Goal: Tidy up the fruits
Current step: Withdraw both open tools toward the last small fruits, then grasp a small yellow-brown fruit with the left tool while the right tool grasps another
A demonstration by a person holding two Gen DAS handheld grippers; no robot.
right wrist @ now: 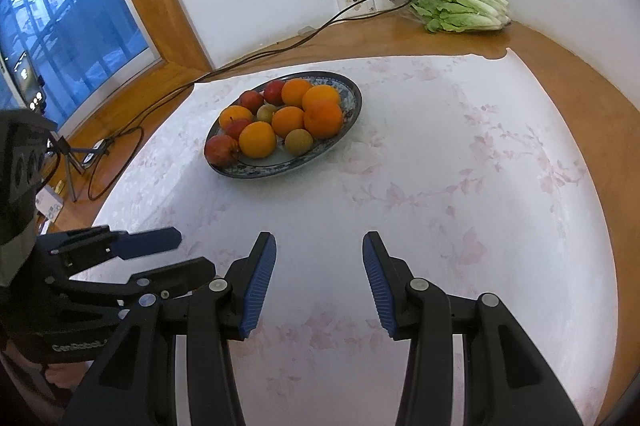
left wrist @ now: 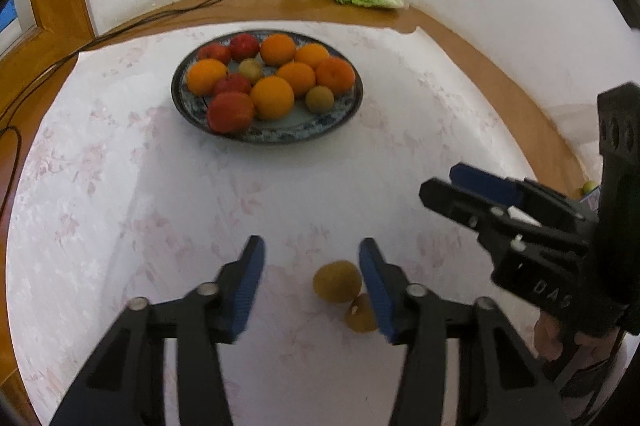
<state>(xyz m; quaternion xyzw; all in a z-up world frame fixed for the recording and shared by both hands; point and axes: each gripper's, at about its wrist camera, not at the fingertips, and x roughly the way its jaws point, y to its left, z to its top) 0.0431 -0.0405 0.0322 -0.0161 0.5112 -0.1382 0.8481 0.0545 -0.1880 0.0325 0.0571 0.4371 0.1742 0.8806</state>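
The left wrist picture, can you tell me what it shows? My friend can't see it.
The left gripper hangs open over two small brown fruits on a white flowered tablecloth, one fruit beside its right finger. Further back a blue patterned plate holds oranges, red apples and more brown fruits. The right gripper reaches in from the right.

Fruits (left wrist: 272,97) on plate (left wrist: 344,118), kiwis (left wrist: 337,281) nearer.

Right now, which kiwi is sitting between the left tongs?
The farther of the two loose kiwis on the cloth, beside the right blue pad; the other sits mostly behind it.
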